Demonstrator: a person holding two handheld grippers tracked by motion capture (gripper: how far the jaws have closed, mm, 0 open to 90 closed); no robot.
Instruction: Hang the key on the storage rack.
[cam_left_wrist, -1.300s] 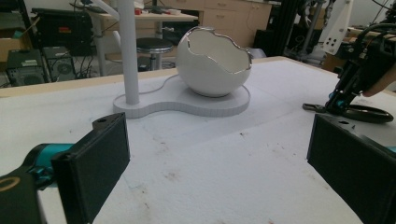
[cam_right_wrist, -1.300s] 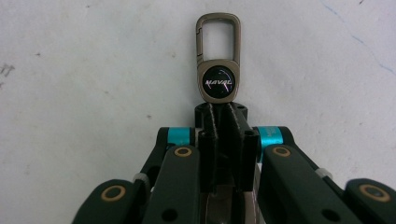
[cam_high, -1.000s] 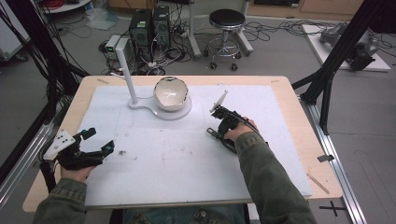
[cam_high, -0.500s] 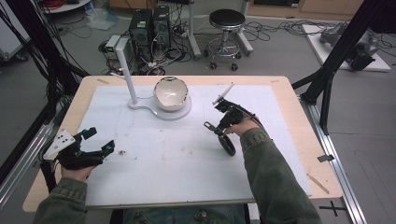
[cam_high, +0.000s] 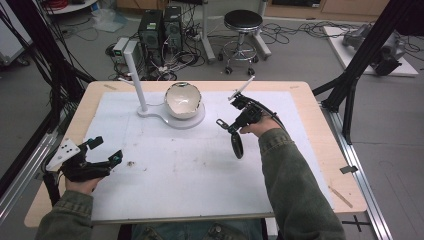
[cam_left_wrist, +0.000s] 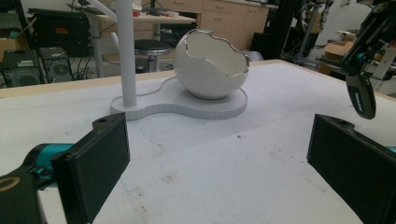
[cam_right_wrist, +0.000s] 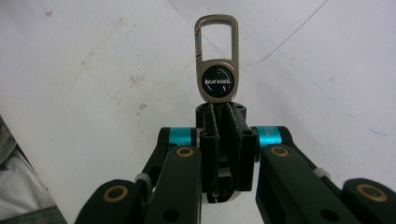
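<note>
Laboratory test bay: a wooden table (cam_high: 320, 150) within a black metal frame (cam_high: 367, 47), computer towers (cam_high: 160, 27) and tangled cables (cam_high: 295, 32) on the far floor, a stool (cam_high: 242, 25) beside them.

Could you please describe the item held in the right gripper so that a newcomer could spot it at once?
Start at the white egg-shaped bowl on its stand at the far side of the table. To its right, the right gripper is shut on a dark key fob that hangs above the mat. Its metal clip and round logo badge set it apart.
</note>
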